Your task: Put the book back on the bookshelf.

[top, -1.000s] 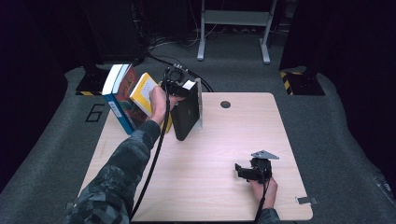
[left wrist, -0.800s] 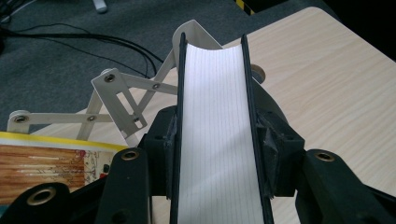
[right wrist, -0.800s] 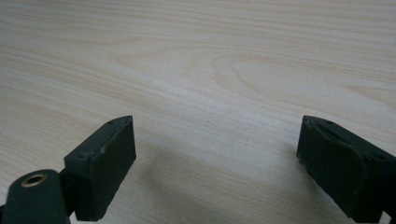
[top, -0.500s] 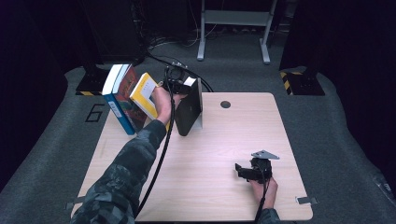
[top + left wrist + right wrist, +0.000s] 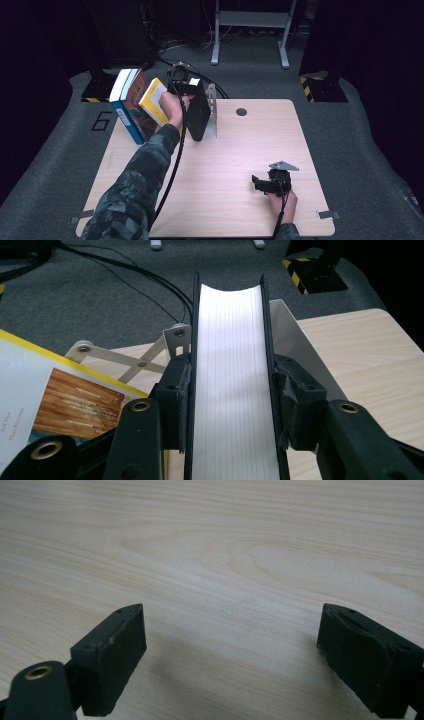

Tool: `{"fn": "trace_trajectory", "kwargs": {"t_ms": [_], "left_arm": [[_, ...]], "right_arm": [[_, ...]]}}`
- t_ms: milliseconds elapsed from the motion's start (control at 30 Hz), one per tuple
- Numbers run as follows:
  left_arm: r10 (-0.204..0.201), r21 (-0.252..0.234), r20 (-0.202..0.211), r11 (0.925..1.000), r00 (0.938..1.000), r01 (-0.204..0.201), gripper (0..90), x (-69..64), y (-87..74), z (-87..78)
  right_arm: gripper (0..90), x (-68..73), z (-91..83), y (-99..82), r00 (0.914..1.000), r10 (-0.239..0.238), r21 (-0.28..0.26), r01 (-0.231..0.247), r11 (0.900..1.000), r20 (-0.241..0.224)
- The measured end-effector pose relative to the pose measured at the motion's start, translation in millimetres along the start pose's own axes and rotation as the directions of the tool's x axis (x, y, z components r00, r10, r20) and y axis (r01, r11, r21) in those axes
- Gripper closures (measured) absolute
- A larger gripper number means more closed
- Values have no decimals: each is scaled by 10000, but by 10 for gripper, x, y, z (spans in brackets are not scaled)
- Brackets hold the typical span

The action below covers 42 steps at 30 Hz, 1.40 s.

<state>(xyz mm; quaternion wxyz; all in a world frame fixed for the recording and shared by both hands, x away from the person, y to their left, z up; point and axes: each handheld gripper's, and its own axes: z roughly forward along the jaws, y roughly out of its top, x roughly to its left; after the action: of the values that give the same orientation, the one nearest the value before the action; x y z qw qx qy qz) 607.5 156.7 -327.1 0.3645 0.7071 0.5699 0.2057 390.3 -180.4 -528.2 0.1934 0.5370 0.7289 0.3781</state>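
Black book [image 5: 234, 390] lately upright between tool [image 5: 234, 407] pads

I see the black-covered book [image 5: 232, 385] standing upright, white page edges facing me, clamped between my left hand-held gripper [image 5: 232, 410] pads.

The right gripper [image 5: 232, 655] has its two black jaws standing wide apart, and nothing is between them. Under the jaws and beyond them lies the light wooden table [image 5: 215, 550], with its grain running across. A soft shadow falls on the table just beside the left jaw.
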Motion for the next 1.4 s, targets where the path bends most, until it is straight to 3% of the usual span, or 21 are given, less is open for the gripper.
{"fn": "trace_trajectory", "kwargs": {"t_ms": [267,633,933,1100,1300,1400], "left_arm": [[-600,-117,-353,9982,9976,597,536,41,15,55],[-722,-100,-172,9974,9972,720,520,130,32,131],[-446,139,399,9989,9982,441,452,172,39,145],[87,252,568,9996,9983,-101,384,191,32,111],[-42,-155,1141,9999,9935,60,342,261,6,-45],[309,-216,1471,9994,9886,-281,306,321,-32,-171]], "right_arm": [[120,2,-1,0,10000,-2,4,2,10000,17],[126,-2,-3,-2,10000,23,-34,-23,10000,-6],[132,0,-7,-4,9999,116,-39,-116,9999,23],[132,-6,-4,-3,10000,43,-56,-43,10000,0],[133,-3,-3,-3,10000,36,-59,-36,10000,20],[133,-2,-4,-2,10000,25,-43,-25,10000,19]]}}
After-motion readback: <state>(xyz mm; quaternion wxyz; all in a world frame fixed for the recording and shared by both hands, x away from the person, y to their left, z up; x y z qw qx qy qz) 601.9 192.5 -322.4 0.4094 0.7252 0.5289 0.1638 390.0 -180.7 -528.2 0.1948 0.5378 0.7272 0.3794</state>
